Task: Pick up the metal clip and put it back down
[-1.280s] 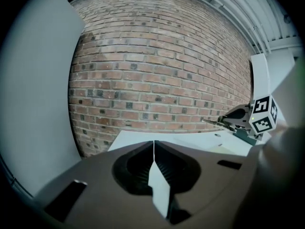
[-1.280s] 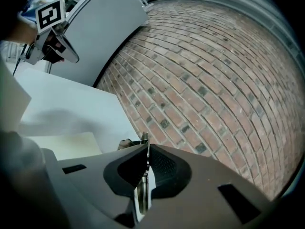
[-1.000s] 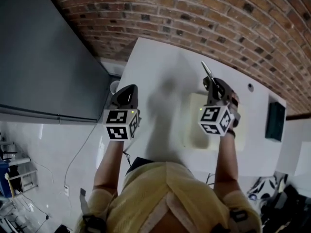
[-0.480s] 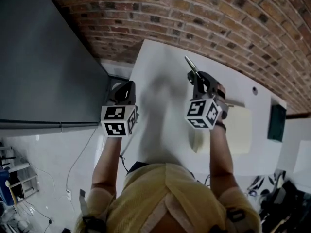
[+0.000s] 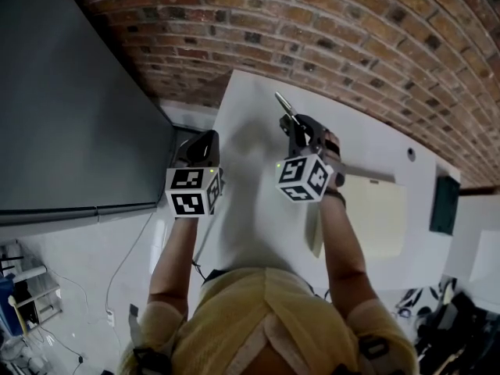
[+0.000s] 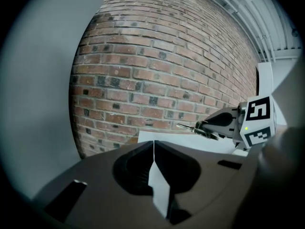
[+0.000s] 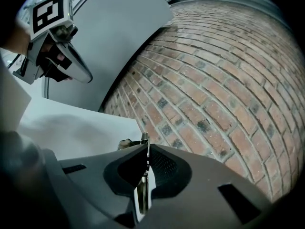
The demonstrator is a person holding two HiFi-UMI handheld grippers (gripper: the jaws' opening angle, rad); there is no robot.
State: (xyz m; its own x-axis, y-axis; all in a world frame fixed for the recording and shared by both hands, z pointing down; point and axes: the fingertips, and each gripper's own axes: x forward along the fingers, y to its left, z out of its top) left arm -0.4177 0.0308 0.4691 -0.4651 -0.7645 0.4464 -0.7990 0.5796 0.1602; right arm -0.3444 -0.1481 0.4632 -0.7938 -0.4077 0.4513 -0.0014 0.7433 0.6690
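Right gripper (image 5: 297,127) is clamped shut on the clip (image 5: 284,105), whose thin metal end sticks out past the jaw tips. Clip is held in the air above the white table (image 5: 250,209), on the brick wall (image 5: 351,30) side. Left gripper (image 5: 205,143) hangs at the table's left edge, jaws closed together, nothing between them. Cream mat (image 5: 375,217) lies on the table beside the right forearm.
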